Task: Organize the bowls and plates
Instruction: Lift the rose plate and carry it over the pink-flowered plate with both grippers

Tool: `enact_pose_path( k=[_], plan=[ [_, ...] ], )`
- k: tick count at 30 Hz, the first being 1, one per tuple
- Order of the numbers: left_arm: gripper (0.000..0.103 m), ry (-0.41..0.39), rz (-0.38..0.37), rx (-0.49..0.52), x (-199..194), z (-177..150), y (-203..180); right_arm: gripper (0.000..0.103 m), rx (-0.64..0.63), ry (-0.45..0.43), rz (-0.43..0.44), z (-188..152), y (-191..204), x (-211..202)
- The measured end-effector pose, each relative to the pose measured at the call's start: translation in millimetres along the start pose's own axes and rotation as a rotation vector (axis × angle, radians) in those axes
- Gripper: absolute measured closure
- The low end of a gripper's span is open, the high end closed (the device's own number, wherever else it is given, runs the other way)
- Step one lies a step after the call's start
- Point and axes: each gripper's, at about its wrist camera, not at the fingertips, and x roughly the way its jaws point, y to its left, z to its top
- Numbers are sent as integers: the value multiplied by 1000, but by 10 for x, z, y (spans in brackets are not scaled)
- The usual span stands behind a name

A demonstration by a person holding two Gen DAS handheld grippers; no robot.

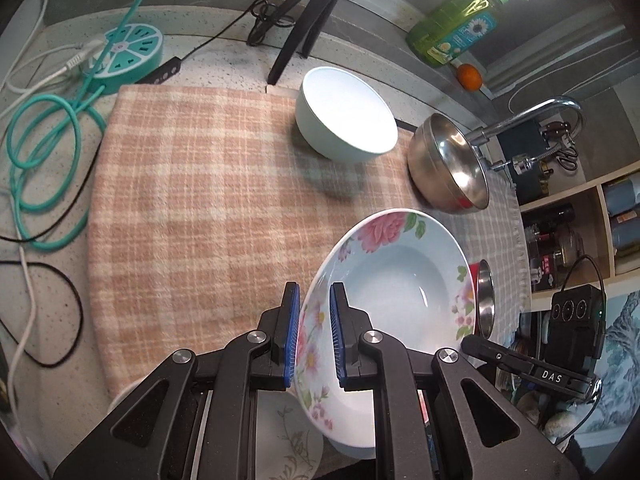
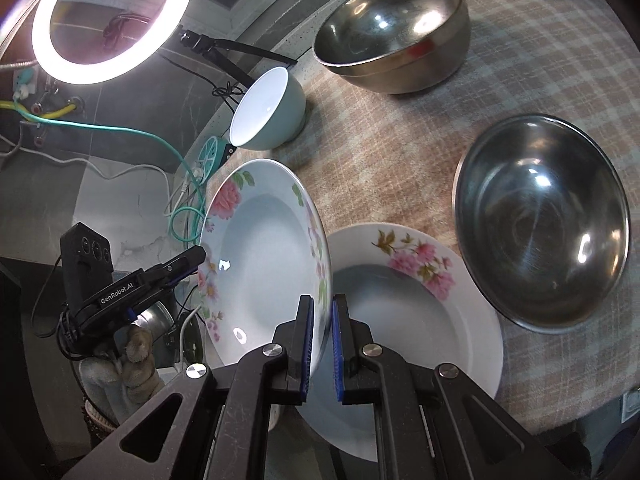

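A pale blue deep plate with pink flowers point(image 1: 400, 288) hangs tilted above the checked cloth point(image 1: 208, 200), held at opposite rims. My left gripper point(image 1: 315, 292) is shut on its near rim. My right gripper point(image 2: 323, 304) is shut on the other rim of the same flowered plate point(image 2: 264, 248). Below it on the cloth lies a white flowered plate point(image 2: 408, 304). A pale blue bowl point(image 1: 344, 116) stands at the back of the cloth. A large steel bowl point(image 2: 540, 220) sits right of the white plate, and stacked steel bowls point(image 2: 392, 32) sit behind.
A round teal power strip point(image 1: 128, 52) with coiled cables lies at the back left. A tripod point(image 1: 308, 20) and ring light point(image 2: 108, 20) stand behind the cloth. The faucet point(image 1: 520, 120) and soap bottle point(image 1: 460, 24) are at the back right. Another white plate point(image 1: 288, 440) shows under my left gripper.
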Motion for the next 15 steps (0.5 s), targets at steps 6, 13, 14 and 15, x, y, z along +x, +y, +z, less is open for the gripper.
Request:
enact_pose_path(
  k=[6, 13, 14, 15],
  plan=[
    [90, 5, -5, -4, 38, -170, -79, 95, 8, 5, -7, -94, -107, -31],
    [90, 18, -6, -9, 124, -289, -157, 95, 7, 12, -14, -181, -241, -82],
    [90, 20, -6, -9, 140, -304, -173, 95, 8, 13, -14, -202, -262, -93],
    [90, 21, -5, -7, 155, -313, -182, 95, 9, 15, -17, -211, -285, -93]
  ],
)
